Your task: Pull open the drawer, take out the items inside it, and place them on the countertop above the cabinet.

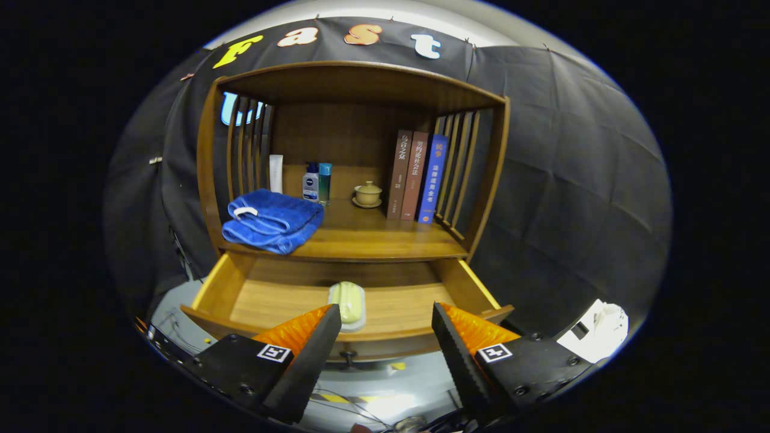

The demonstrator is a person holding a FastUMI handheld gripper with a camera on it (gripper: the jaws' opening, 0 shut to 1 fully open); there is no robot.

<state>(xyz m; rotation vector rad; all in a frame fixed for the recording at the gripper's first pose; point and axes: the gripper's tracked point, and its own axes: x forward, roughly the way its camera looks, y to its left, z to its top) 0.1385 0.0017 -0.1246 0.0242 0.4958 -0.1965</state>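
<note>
- Gripper view: the gripper (386,322) hangs in front of a wooden cabinet (488,180), its two fingers spread wide apart with nothing between them.
- The drawer (222,287) under the cabinet's shelf stands pulled out toward the fingers; its front edge runs just beyond the fingertips, and a small dark knob (348,356) shows below that edge in the gap between the fingers.
- Inside the drawer lies a pale green soap bar on a whitish dish (348,304), close to the drawer's front and just ahead of the left finger's tip. No finger touches it.
- The rest of the drawer floor shows bare wood.
- On the countertop (373,237) above the drawer, a folded blue towel (272,219) lies at the left, slightly overhanging the front edge.
- Behind the towel stand a white tube (276,173), a small white bottle with a dark cap (310,182) and a teal bottle (325,182), the two bottles side by side.
- A small lidded tea cup on a saucer (367,194) sits near the middle back of the countertop.
- Three books (415,175) stand upright at the right, two brownish and one blue, against the slatted side wall.
- A crumpled white object (598,331) lies low to the right of the cabinet, beyond the right finger; what it is cannot be told.
- The grey floor (373,373) below shows a strip of yellow-and-black tape (332,397).
</note>
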